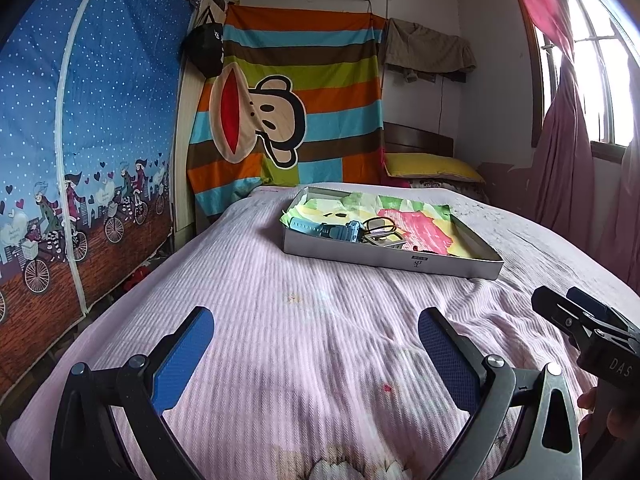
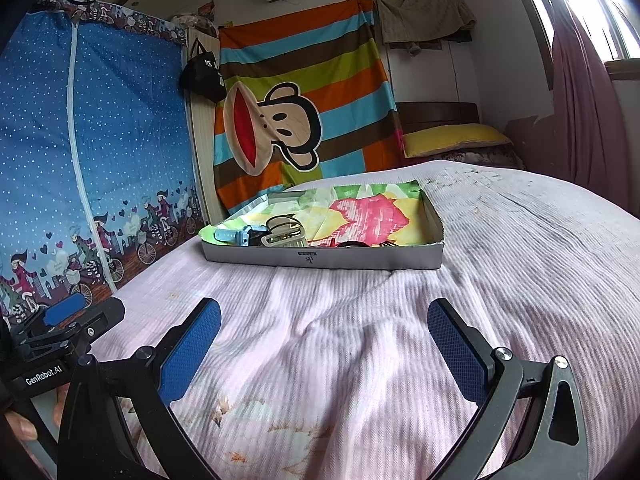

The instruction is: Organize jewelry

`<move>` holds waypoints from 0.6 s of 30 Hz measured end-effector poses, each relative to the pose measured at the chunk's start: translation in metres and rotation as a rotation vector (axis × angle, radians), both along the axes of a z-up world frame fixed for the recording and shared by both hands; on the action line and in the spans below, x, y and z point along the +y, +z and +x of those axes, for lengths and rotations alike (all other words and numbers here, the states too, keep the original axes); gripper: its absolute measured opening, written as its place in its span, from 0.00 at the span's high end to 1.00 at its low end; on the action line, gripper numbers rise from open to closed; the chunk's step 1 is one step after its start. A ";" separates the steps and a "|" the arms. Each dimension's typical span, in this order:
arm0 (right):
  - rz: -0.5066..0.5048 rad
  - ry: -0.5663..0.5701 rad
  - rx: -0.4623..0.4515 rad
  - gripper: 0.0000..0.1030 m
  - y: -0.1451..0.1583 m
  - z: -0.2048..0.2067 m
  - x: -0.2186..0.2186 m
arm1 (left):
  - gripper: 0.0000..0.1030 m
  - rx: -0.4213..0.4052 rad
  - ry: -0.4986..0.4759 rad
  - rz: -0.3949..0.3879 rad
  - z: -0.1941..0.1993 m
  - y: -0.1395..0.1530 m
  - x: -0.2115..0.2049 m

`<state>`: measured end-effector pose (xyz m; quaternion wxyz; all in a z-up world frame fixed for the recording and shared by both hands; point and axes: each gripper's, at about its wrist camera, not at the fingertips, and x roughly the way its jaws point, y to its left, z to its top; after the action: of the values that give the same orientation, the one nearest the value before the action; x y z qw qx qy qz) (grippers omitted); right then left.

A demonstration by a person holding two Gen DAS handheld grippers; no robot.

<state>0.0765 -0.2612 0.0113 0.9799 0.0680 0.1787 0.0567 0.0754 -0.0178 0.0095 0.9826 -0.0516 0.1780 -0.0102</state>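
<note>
Hovering over the bed, my left fingers and right fingers gape empty; at twelve o'clock the tray holds a blue watch and a hair claw.

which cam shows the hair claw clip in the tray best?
Right wrist: the beige claw clip sits side-on beside the blue watch, teeth visible. Left wrist shows it smaller, tangled-looking, partly behind the watch.
</note>
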 end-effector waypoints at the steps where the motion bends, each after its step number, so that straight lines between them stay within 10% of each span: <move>1: 0.000 0.000 0.000 0.02 0.000 0.000 0.000 | 0.00 0.001 0.000 -0.001 0.000 0.000 -0.001; 18: 0.006 0.000 -0.002 0.02 0.001 -0.001 -0.001 | 0.00 0.001 0.000 -0.002 0.000 0.000 -0.001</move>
<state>0.0757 -0.2624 0.0127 0.9799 0.0708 0.1777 0.0575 0.0749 -0.0183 0.0091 0.9825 -0.0524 0.1783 -0.0105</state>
